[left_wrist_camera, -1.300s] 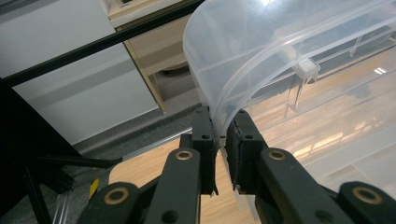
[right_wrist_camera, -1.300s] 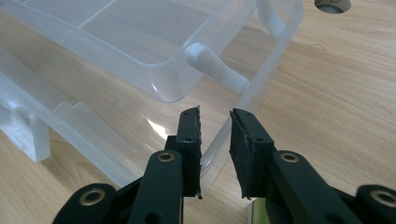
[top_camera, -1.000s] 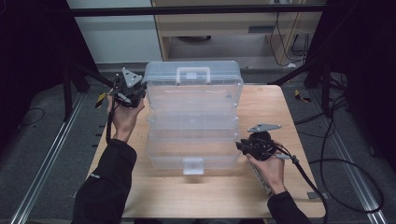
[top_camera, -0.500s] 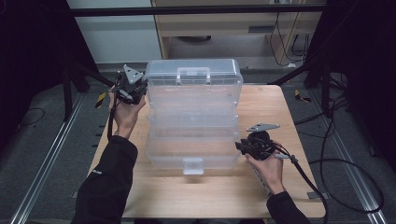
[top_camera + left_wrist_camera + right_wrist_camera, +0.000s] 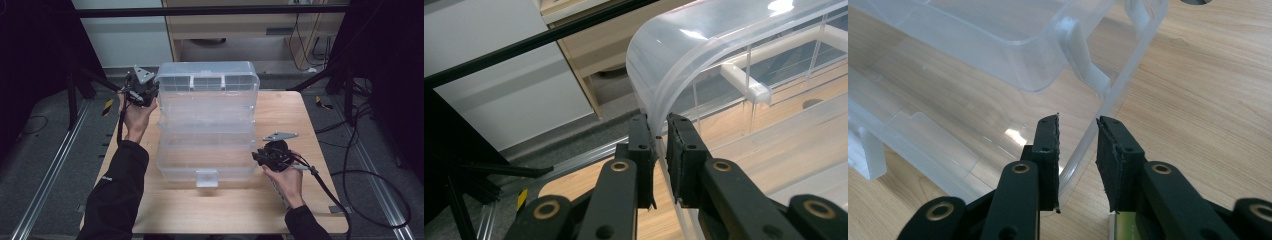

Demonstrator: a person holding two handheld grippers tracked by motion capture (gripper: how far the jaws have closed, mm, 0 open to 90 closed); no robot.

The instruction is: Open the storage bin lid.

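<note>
a clear plastic organizer box (image 5: 207,125) lies open mid-tabletop (image 5: 305,115). the left hand-held gripper (image 5: 145,92) pinches its raised lid's far-left edge; the right hand-held gripper (image 5: 262,157) straddles the near-right base wall, one pad off it.

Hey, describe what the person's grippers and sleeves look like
Both the left gripper and the right gripper are black, each topped by a grey three-cornered plate, with brass-ringed pivots on the jaw arms. A black cable trails from each. The person wears dark long sleeves.
</note>
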